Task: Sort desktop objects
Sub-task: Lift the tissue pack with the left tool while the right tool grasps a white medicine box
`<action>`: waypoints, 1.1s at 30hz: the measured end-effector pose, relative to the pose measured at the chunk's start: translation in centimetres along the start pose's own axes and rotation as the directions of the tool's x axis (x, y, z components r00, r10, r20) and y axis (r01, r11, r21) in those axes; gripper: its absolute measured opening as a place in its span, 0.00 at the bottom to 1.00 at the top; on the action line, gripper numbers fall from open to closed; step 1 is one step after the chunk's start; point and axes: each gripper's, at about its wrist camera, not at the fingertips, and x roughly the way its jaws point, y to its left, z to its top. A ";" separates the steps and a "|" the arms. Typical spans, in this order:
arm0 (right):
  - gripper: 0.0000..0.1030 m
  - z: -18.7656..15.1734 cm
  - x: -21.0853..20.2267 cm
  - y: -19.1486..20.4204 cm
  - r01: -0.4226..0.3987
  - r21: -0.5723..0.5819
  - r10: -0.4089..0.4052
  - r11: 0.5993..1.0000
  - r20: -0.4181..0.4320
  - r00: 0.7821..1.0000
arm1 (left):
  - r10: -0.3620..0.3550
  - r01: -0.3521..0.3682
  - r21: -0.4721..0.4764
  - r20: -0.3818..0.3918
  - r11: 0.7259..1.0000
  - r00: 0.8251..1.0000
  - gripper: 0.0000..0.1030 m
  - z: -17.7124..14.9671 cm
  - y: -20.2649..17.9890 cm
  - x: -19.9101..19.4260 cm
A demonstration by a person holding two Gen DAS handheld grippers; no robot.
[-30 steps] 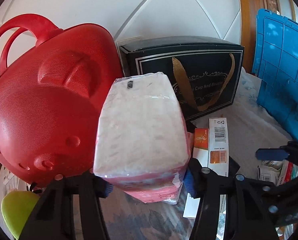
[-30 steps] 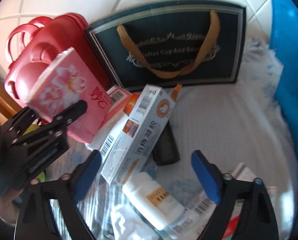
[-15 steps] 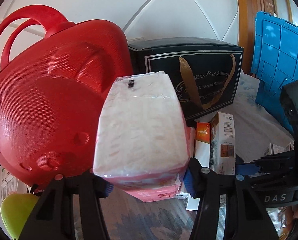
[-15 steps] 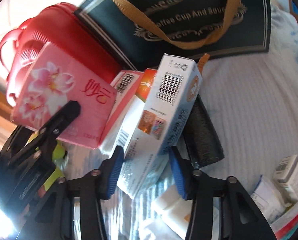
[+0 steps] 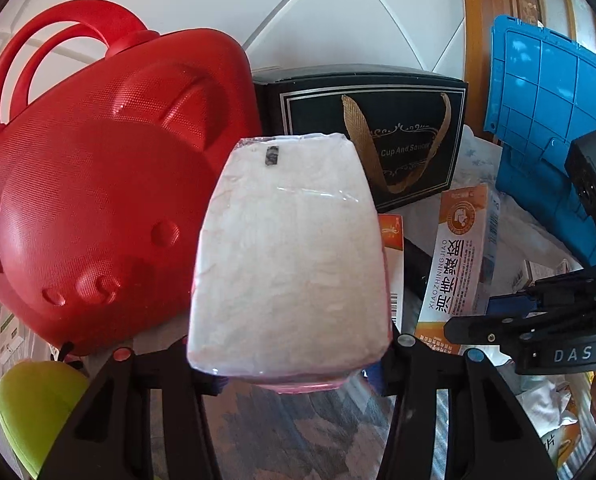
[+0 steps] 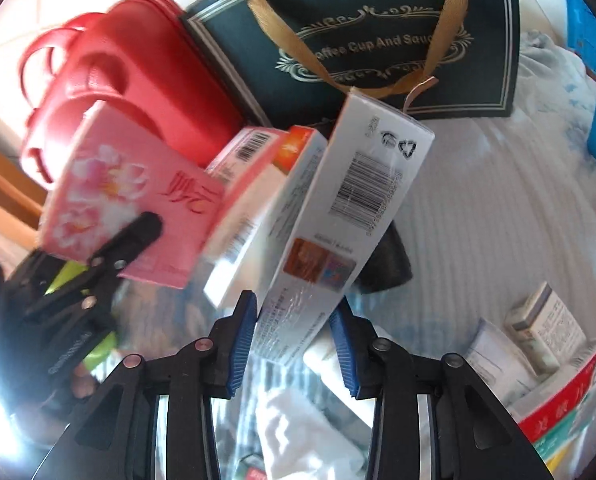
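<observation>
My left gripper (image 5: 293, 376) is shut on a pink tissue pack (image 5: 289, 256), held up in front of the red case; its flowered face shows in the right wrist view (image 6: 125, 192). My right gripper (image 6: 295, 328) has its jaws closing on the lower end of a long white and orange medicine box (image 6: 358, 200), and both blue pads touch its sides. The box stands tilted up off the pile. In the left wrist view the same box (image 5: 458, 256) rises just right of the tissue pack, with the right gripper (image 5: 498, 312) below it.
A red bear-shaped case (image 5: 89, 200) and a dark gift box (image 5: 398, 128) stand at the back. A blue crate (image 5: 546, 120) is on the right. More cartons (image 6: 265, 184), a black object (image 6: 390, 264) and small boxes (image 6: 546, 328) lie on the white cloth.
The right gripper's jaws went from wide apart to closed around the white medicine box, and the box tipped up from lying flat. The left gripper kept the tissue pack in place.
</observation>
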 end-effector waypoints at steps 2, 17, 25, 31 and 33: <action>0.36 0.6 0.5 -0.2 0.021 0.019 -0.021 1.000 -0.005 1.000 | 0.013 -0.013 0.009 0.004 1.000 1.000 0.49 0.1 0.1 0.1; 0.28 0.3 -3.6 1.3 -0.002 -0.080 0.010 0.997 0.096 0.995 | 0.024 -0.024 0.014 0.011 1.000 1.000 0.48 -1.3 -0.3 -3.5; 0.28 -3.8 -12.4 5.9 0.080 -0.205 -0.031 0.976 0.233 0.972 | 0.049 -0.052 0.039 0.087 0.998 0.995 0.48 -1.0 -1.7 -11.2; 0.28 -5.8 -22.3 7.1 0.159 -0.193 -0.070 0.968 0.402 0.913 | 0.007 -0.028 0.095 0.210 0.995 0.978 0.48 1.3 -5.2 -18.7; 0.28 -7.1 -26.7 7.1 0.189 -0.166 -0.093 0.968 0.462 0.882 | -0.024 -0.010 0.128 0.260 0.992 0.965 0.48 2.5 -7.1 -21.2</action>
